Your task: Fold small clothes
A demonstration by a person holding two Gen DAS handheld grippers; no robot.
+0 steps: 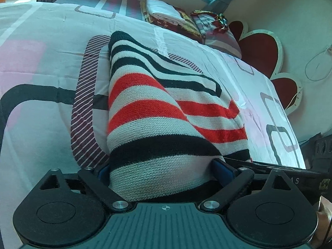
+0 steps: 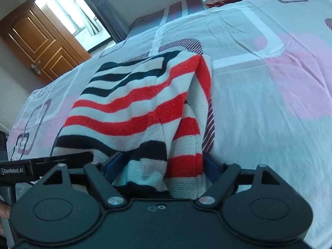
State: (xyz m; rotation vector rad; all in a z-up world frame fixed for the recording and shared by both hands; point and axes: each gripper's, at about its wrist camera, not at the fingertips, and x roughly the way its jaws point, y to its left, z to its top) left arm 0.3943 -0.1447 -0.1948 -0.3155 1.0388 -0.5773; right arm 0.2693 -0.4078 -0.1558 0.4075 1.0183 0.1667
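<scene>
Knit striped sweater (image 1: pixel 166 112), red/black/white, lies partly folded on the bed (image 1: pixel 41 62), its near edge bunched up btwn both sets of fingers. Left gripper (image 1: pixel 161 170): fingers wide apart, thick roll of knit filling the gap; can't tell if the pads press or just straddle it. Right gripper (image 2: pixel 159 166): same, wide, w/ hem and a sleeve fold draped thru. Step looks like mid-fold, near edge about to be carried over. Next move prob needs a firm pinch on both corners, then lift together & lay fwd evenly. Folded clothes stack (image 1: pixel 166 14) sits well away by the headboard.
</scene>
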